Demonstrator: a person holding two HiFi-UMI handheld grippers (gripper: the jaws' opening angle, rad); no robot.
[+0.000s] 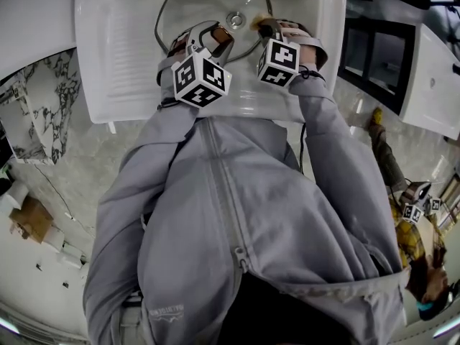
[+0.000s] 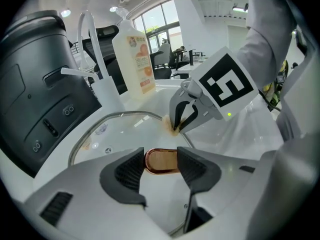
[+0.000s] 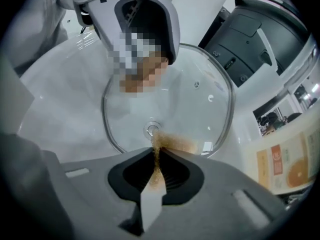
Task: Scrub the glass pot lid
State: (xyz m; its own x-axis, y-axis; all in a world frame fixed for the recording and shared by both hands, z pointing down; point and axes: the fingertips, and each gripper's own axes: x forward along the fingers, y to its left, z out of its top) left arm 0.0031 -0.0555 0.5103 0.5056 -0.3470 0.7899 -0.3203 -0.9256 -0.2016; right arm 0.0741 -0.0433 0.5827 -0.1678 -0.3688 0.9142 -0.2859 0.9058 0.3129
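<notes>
Left gripper view shows the left gripper clamped on the copper handle of the glass pot lid, which lies in the sink. The right gripper, shut on a brown scrub pad, presses it onto the glass inside that sink, so scrubbing seems under way and next wants firm strokes.

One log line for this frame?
left gripper shut on lid handle | right gripper shut on scouring pad | pad on glass lid near rim | lid in sink
</notes>
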